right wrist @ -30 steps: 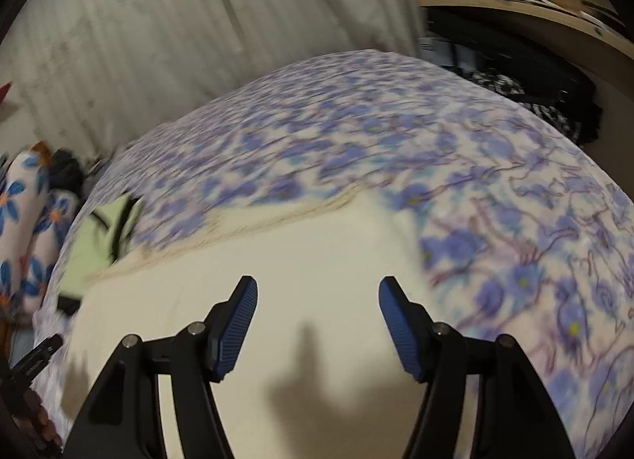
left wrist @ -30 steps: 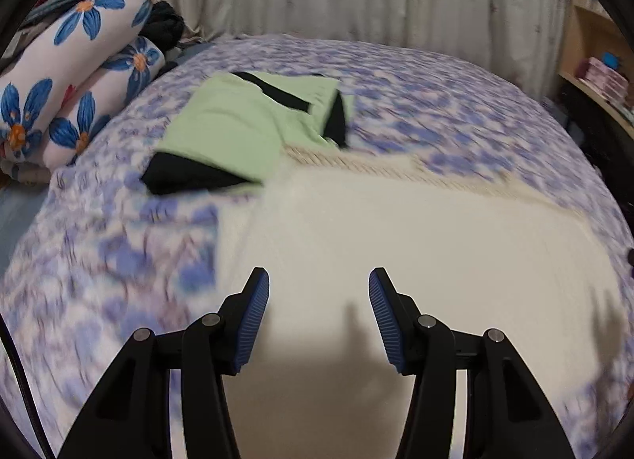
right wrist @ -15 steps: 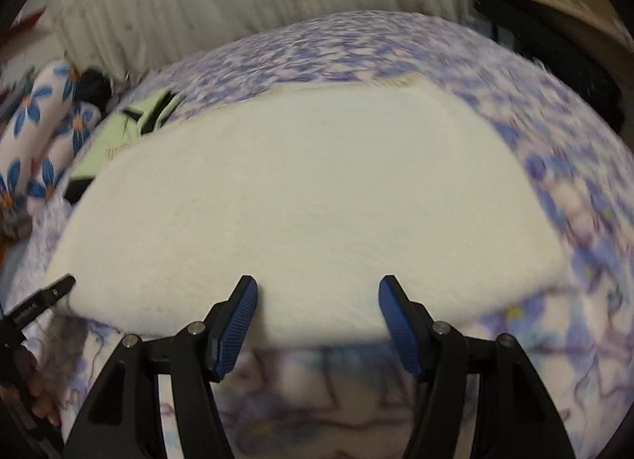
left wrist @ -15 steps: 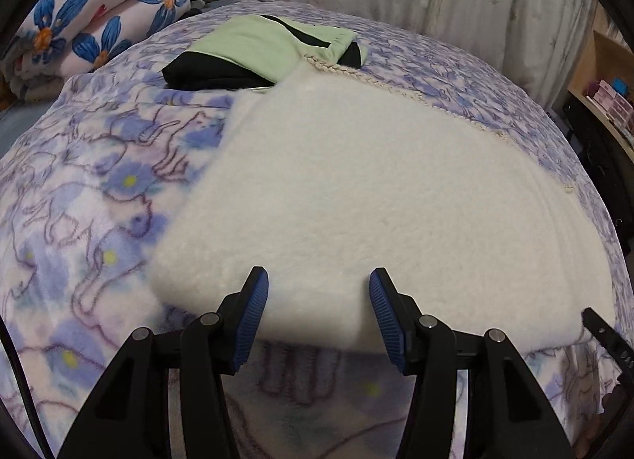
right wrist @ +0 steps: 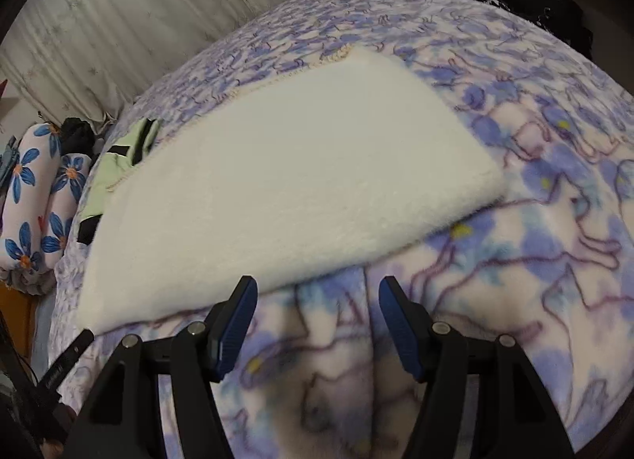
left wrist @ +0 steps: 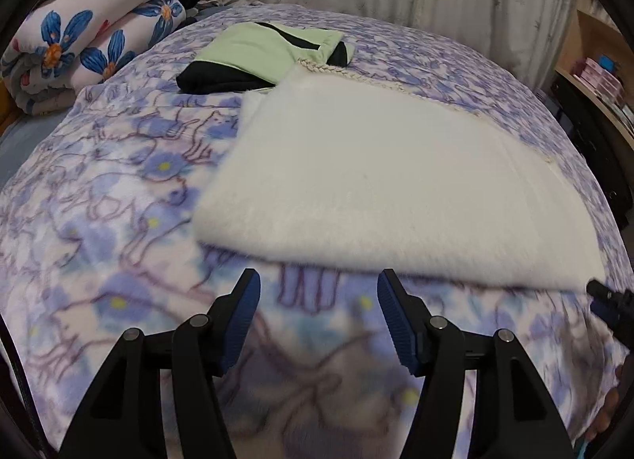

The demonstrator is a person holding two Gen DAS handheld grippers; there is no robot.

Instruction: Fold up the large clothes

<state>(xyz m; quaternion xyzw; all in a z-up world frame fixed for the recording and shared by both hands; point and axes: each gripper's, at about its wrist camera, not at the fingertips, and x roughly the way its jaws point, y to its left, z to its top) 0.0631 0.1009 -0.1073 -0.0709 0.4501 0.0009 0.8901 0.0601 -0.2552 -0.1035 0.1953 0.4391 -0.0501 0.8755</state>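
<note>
Fleece, cream-white and thick, is what I have to fold: the white garment lies flat on the bed, doubled over with its rounded fold edge toward me and a braided trim along its far edge. Starting at the left, rolled floral bedding sits against the curtain, and next to it a folded green-and-black garment touches the white one's far corner. My left claw is spread with nothing between its pads; its jaws have just been opening wider, and it now hovers over the purple flowered cover just short of the fold edge, whereas a second ago it was out over the middle of the fleece. Further right, my right claw is likewise spread and empty, and it too has pulled back from above the white cloth to just off its near edge. I take that to mean this fold is laid down and released; the next move is probably a fresh grip on one end to fold it across.
</note>
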